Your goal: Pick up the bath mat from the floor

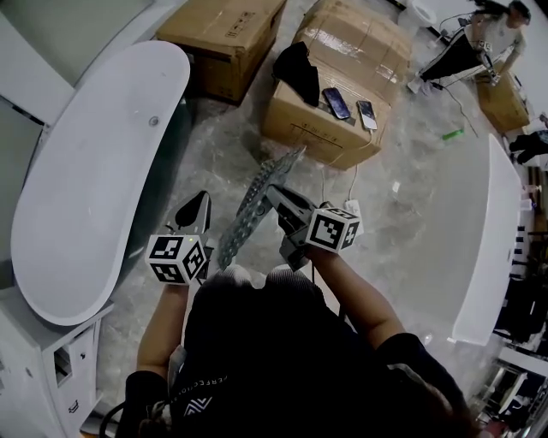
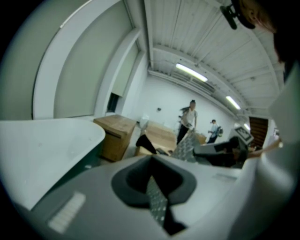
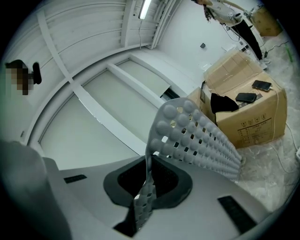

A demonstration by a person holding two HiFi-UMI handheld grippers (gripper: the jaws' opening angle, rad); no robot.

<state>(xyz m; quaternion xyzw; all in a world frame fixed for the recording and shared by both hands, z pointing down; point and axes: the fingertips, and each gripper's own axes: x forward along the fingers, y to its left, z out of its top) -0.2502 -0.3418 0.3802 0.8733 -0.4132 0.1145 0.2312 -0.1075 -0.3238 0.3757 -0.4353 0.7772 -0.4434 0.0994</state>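
Note:
A grey perforated bath mat [image 1: 257,201] hangs on edge in the air above the marble floor, between my two grippers. In the head view my right gripper [image 1: 281,202] is shut on the mat's right side. Its own view shows the bumpy mat [image 3: 201,136] pinched between the jaws and curling up and away. My left gripper [image 1: 197,212] stands to the mat's left. In its own view a narrow strip of mat [image 2: 157,201] is clamped between the shut jaws, with more mat [image 2: 187,145] and the right gripper beyond.
A white bathtub [image 1: 103,171] lies close on the left, a white cabinet [image 1: 43,368] below it. Cardboard boxes [image 1: 342,85] stand ahead with two phones [image 1: 351,107] and a black cloth [image 1: 298,73]. Another white tub edge [image 1: 501,239] is at right. A person [image 1: 505,26] stands far off.

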